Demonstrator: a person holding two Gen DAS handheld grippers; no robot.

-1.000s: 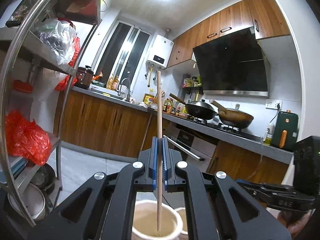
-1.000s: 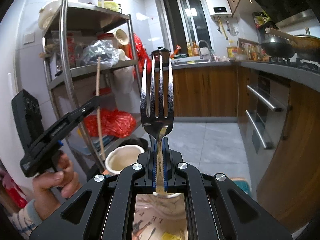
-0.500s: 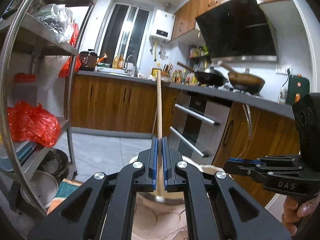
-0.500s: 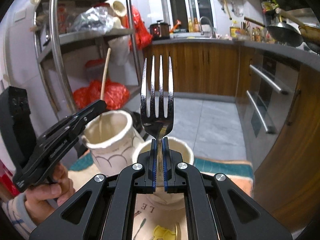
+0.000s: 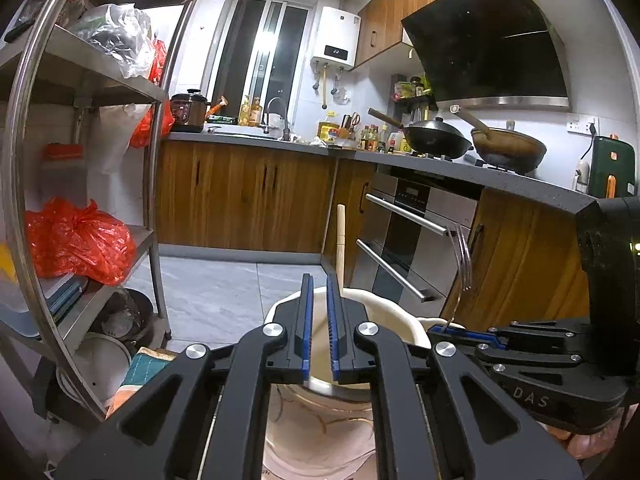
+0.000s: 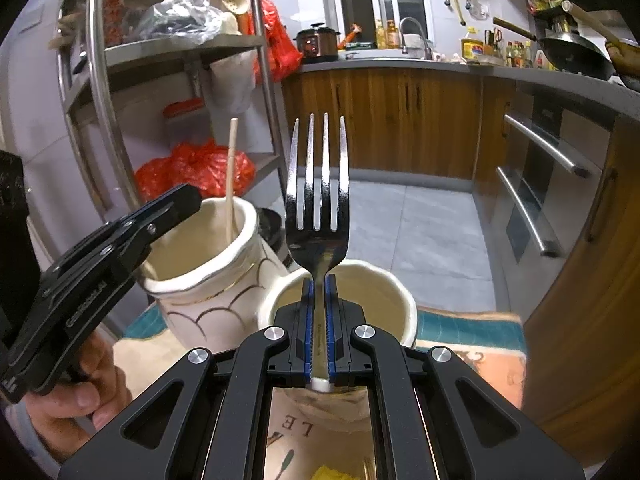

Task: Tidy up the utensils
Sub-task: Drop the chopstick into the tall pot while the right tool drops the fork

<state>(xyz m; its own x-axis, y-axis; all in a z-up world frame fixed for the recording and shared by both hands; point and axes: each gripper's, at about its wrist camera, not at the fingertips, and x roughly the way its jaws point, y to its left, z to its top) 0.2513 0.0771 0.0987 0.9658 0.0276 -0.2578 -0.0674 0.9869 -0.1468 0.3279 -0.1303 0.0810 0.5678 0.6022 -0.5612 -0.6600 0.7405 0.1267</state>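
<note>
As the right claw (image 6: 319, 328) loosens around the stiff, slick fork (image 6: 317, 208), its handle may slip; the left claw (image 5: 318, 332) spreads empty.

At the bottom middle of the frame, the left gripper (image 5: 319, 300) is opening its jaws, and nothing is between its blue pads. Just behind it stands a cream jar (image 5: 394, 320) with a wooden chopstick (image 5: 341, 240) sticking up out of it. At the lower right, the right gripper (image 5: 444, 330) has a metal fork (image 5: 464, 264) standing up from it.
</note>
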